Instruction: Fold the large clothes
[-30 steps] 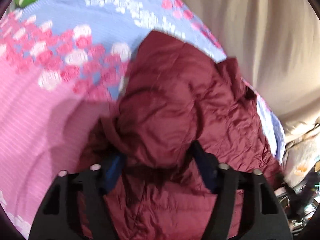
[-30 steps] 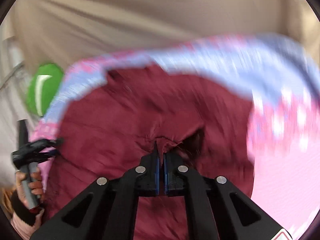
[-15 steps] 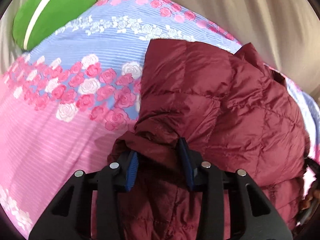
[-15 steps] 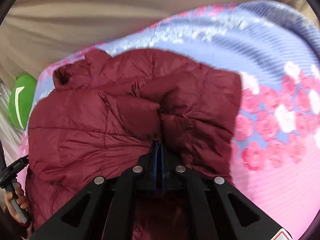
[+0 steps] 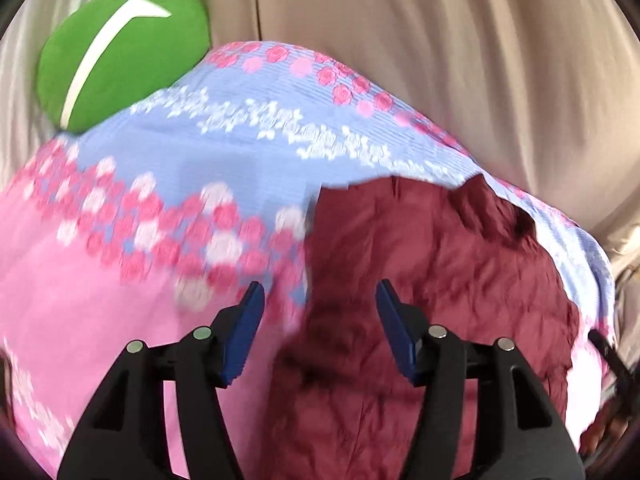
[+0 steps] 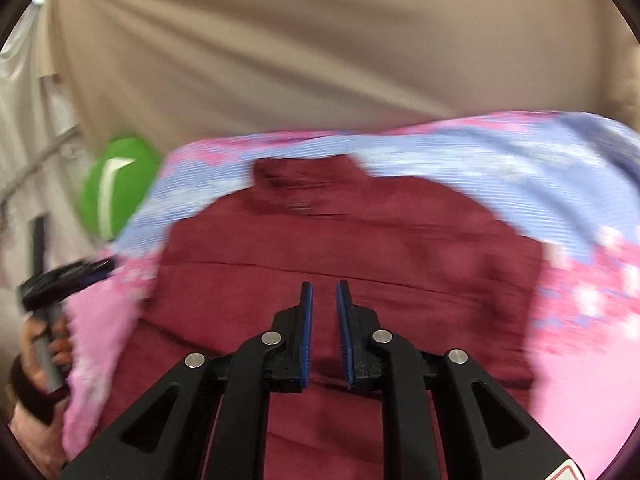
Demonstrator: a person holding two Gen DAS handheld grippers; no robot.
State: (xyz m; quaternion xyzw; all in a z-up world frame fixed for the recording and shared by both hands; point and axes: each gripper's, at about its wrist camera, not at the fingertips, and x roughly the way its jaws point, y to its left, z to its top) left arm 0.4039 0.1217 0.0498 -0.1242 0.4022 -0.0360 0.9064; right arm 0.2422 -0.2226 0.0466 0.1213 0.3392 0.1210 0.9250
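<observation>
Floral bedsheet (image 5: 168, 184), pink and blue, covers the bed. Maroon quilted jacket (image 6: 360, 248) lies flat on the sheet, collar toward the beige curtain (image 6: 280, 60), green cushion (image 5: 120, 52) beyond the jacket's far-left corner. Left gripper (image 5: 318, 332) hangs over the jacket's left edge, jaws opening wide, nothing between them. Right gripper (image 6: 323, 332) above jacket centre, jaws narrow and opening, empty. Risk: puffy padding may spring the fold back open once released; slick fabric may slide on the sheet.
</observation>
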